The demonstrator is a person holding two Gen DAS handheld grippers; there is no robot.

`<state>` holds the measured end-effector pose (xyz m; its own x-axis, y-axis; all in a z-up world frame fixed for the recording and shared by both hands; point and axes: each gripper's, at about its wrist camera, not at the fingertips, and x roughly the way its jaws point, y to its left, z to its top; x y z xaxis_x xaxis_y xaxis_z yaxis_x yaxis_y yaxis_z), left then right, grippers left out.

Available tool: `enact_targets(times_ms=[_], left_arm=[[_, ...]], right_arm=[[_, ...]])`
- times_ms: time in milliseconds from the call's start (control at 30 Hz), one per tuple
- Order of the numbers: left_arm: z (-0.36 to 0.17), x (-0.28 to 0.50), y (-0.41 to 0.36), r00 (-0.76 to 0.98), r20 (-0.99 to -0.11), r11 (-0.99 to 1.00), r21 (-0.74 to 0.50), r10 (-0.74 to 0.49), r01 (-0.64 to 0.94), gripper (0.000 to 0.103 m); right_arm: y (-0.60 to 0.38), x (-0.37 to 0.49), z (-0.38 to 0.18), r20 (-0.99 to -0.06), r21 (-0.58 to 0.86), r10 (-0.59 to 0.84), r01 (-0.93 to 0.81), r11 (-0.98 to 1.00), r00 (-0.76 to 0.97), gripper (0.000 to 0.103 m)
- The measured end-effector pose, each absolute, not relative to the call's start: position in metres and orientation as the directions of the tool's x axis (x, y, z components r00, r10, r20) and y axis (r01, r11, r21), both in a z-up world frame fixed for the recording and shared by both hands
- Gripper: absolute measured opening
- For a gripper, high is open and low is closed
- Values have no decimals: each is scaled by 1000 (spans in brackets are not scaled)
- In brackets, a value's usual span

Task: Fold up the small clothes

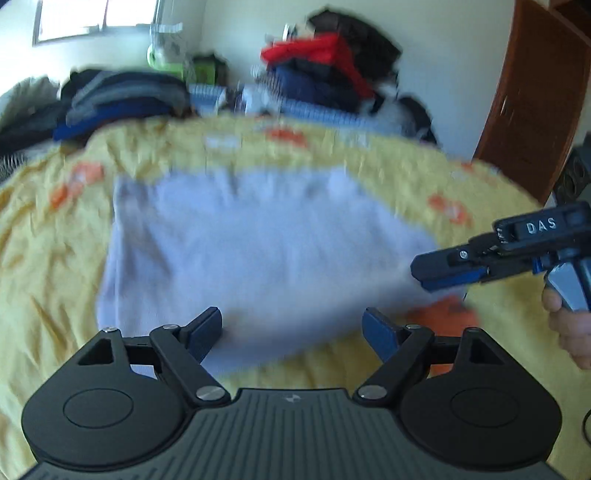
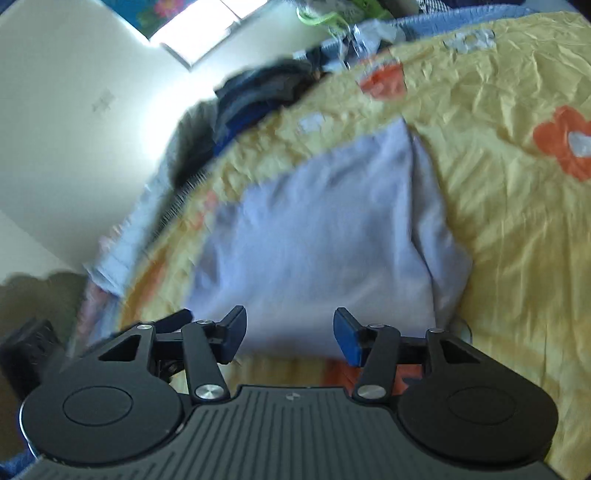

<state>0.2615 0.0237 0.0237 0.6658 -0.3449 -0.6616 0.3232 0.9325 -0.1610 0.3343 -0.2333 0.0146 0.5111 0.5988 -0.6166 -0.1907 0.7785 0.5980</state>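
Note:
A pale lavender garment (image 1: pixel 258 240) lies spread flat on a yellow bedspread (image 1: pixel 55 258) with orange flowers. My left gripper (image 1: pixel 293 325) hovers at the garment's near edge, open, with nothing between its blue pads. From the right, my right gripper (image 1: pixel 421 275), held by a hand (image 1: pixel 569 325), points at the garment's right edge. In the right wrist view the same garment (image 2: pixel 325 240) stretches away over the bedspread (image 2: pixel 498 221), one side edge folded into a ridge. There my right gripper (image 2: pixel 290 328) stands open above the garment's near edge, its pads apart and empty. Both views are blurred.
Piles of dark clothes (image 1: pixel 122 99) and a heap of red and navy clothes (image 1: pixel 325 70) sit at the far side of the bed against the wall. A brown wooden wardrobe (image 1: pixel 535 92) stands at the right. A window (image 1: pixel 96 14) is at the upper left.

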Motion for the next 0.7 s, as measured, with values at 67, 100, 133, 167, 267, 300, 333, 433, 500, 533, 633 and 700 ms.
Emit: enact_targets(times_ms=[67,100,133,167,267,300,333,433,500,533,633,700], left_arm=[[11,263,26,690,-646,940,-146,-327,309,84],[10,265,29,688,-651,943,-152,-321,297,84],[13,267,32,680,-652,940,-180,-334,289,84],[19,267,36,674,-653,938,-218,-345,269,84],[38,257,63,721,-593,926,-326,-358,192,85],[42,255,77,738,-574,916,-373,-355,150,85],[42,254,92,742,-568,898,-428,-355,101,85],[22,263,142,702,-580,751,-653,-412,-98,85],[2,266,161,669,-588,641,-738,-454,-213,85],[-1,264,165,680,-562,610,-764,-471,-208,86],[-6,268,162,660,-545,572,-794,-518,-206,86],[-9,277,158,641,-527,532,-820,-558,-211,89]], right_arm=[[-233,338,-3,-653,577,576,-168,799,492,47],[-238,338,-8,-623,601,592,-172,781,511,47],[-244,338,-10,-610,635,612,-151,758,504,46],[-250,339,-10,-607,661,622,-120,741,495,46],[-267,336,1,-575,711,645,-83,698,503,54],[-275,336,5,-551,730,653,-79,679,520,61],[-286,336,7,-536,746,653,-63,663,536,62],[-318,348,0,-545,773,624,46,633,560,60],[-330,357,-12,-573,778,617,121,617,540,60],[-330,361,-19,-575,789,640,141,598,510,59],[-318,366,-33,-558,817,705,142,559,437,60],[-310,369,-38,-543,832,735,140,537,406,62]])
